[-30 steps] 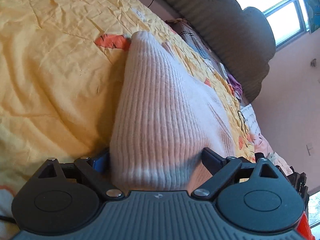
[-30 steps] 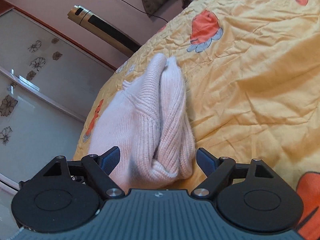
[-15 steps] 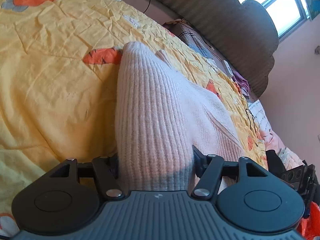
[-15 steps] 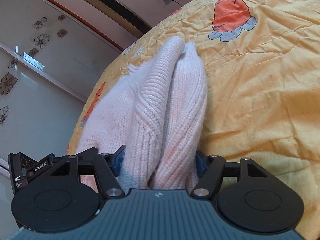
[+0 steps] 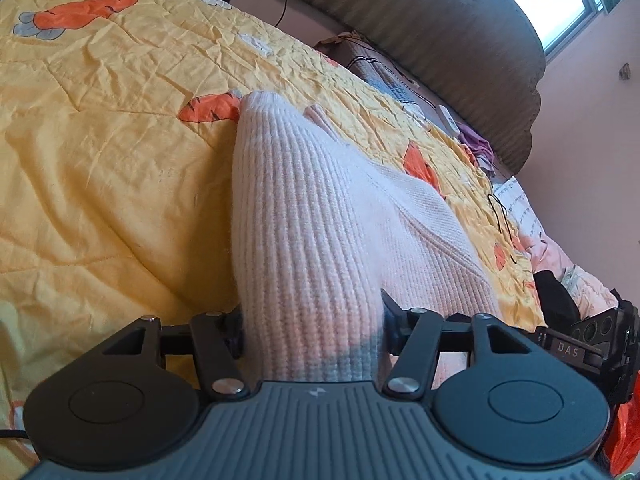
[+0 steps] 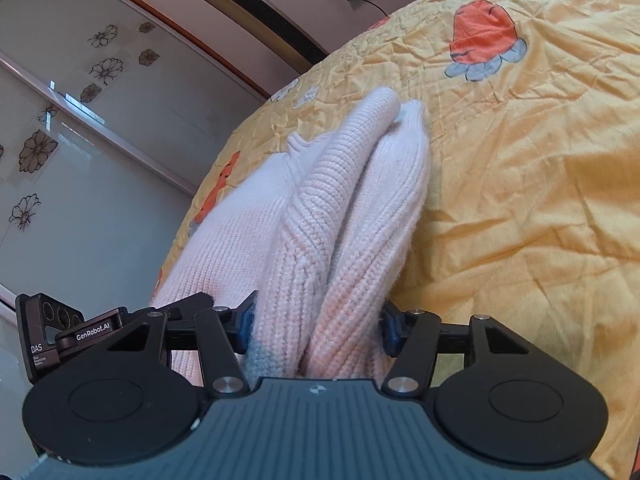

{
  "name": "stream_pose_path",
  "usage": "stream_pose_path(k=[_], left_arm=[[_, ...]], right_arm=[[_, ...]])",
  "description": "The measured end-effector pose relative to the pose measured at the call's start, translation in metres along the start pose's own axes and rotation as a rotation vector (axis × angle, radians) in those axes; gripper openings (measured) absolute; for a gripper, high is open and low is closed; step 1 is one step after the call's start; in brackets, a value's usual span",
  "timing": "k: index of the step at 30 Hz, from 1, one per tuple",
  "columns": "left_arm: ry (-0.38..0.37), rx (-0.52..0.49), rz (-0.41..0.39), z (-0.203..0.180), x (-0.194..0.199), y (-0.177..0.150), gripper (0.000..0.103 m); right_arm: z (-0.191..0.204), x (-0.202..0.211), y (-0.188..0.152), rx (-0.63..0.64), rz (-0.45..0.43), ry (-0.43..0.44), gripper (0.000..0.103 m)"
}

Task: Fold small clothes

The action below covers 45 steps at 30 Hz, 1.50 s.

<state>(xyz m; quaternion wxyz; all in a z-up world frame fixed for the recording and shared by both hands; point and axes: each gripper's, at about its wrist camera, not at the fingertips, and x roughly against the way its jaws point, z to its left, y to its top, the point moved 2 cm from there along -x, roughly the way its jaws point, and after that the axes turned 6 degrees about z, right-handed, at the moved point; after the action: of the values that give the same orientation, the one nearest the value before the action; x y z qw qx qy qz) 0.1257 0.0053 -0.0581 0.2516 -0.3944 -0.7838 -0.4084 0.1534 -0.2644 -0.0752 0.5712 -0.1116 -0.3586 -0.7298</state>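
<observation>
A pale pink knit sweater (image 5: 312, 240) lies on a yellow bedspread (image 5: 100, 168) with orange carrot prints. My left gripper (image 5: 314, 326) is shut on a ribbed edge of the sweater, which bulges up between the jaws and stretches away from them. In the right wrist view the same sweater (image 6: 340, 220) is bunched in two thick folds. My right gripper (image 6: 318, 326) is shut on those folds. The other gripper shows at each view's side: the right one (image 5: 592, 344) and the left one (image 6: 60, 336). The fingertips are buried in knit.
A padded grey headboard (image 5: 460, 40) and a heap of clothes (image 5: 476, 144) stand at the bed's far end, under a window (image 5: 560, 4). A wardrobe with frosted flower-print doors (image 6: 80, 140) and a tower fan (image 6: 248, 12) stand beside the bed.
Both grippers have closed from open onto the sweater's edge and lifted it, so the knit now rises off the bedspread and stretches between them.
</observation>
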Motion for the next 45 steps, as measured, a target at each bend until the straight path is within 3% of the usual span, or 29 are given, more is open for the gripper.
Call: stream_pose_path(k=[6,9,12,15,17,19,22,25,27,29,31,34,38,39,41,45], left_arm=[[0.018,-0.031,-0.017,-0.009,0.010,0.000,0.060],[0.038,-0.024,-0.007,-0.001,-0.004,-0.005,0.065],[0.024,-0.017,-0.028,0.001,-0.003,-0.008,0.070],[0.048,-0.041,-0.077,-0.003,0.016,-0.013,0.072],[0.103,-0.131,-0.184,-0.012,0.044,-0.022,0.070],[0.221,-0.254,-0.320,-0.026,0.073,-0.038,0.075],[0.388,-0.329,-0.405,-0.044,0.096,-0.067,0.082],[0.390,-0.344,-0.387,-0.055,0.099,-0.093,0.082],[0.391,-0.378,-0.366,-0.057,0.090,-0.107,0.083],[0.399,-0.399,-0.308,-0.052,0.070,-0.115,0.084],[0.415,-0.378,-0.240,-0.043,0.049,-0.120,0.084],[0.430,-0.344,-0.216,-0.037,0.032,-0.121,0.084],[0.449,-0.368,-0.196,-0.035,0.020,-0.122,0.086],[0.454,-0.377,-0.190,-0.034,0.018,-0.124,0.086],[0.473,-0.392,-0.190,-0.032,0.010,-0.131,0.097],[0.454,-0.346,-0.193,-0.028,0.013,-0.131,0.102]], right_arm=[[0.008,0.004,0.001,0.009,-0.019,-0.019,0.058],[0.011,0.004,-0.002,0.037,-0.013,-0.049,0.058],[-0.004,-0.008,-0.008,0.018,0.002,-0.075,0.060],[-0.009,-0.004,-0.010,-0.015,-0.018,-0.048,0.064],[-0.010,0.006,-0.012,-0.039,-0.032,-0.056,0.067],[-0.008,0.027,-0.018,-0.045,-0.087,-0.066,0.065],[0.004,0.071,-0.042,0.006,-0.212,-0.163,0.064],[0.028,0.091,-0.078,0.125,-0.267,-0.350,0.066],[0.041,0.090,-0.099,0.207,-0.245,-0.456,0.067],[0.044,0.086,-0.115,0.270,-0.211,-0.524,0.077],[0.037,0.078,-0.123,0.265,-0.175,-0.562,0.081],[0.029,0.059,-0.130,0.246,-0.128,-0.593,0.080],[0.048,0.032,-0.134,0.311,-0.151,-0.651,0.084],[0.052,0.028,-0.132,0.321,-0.160,-0.650,0.089],[0.059,0.018,-0.126,0.339,-0.180,-0.649,0.094],[0.054,-0.007,-0.120,0.306,-0.134,-0.697,0.096]])
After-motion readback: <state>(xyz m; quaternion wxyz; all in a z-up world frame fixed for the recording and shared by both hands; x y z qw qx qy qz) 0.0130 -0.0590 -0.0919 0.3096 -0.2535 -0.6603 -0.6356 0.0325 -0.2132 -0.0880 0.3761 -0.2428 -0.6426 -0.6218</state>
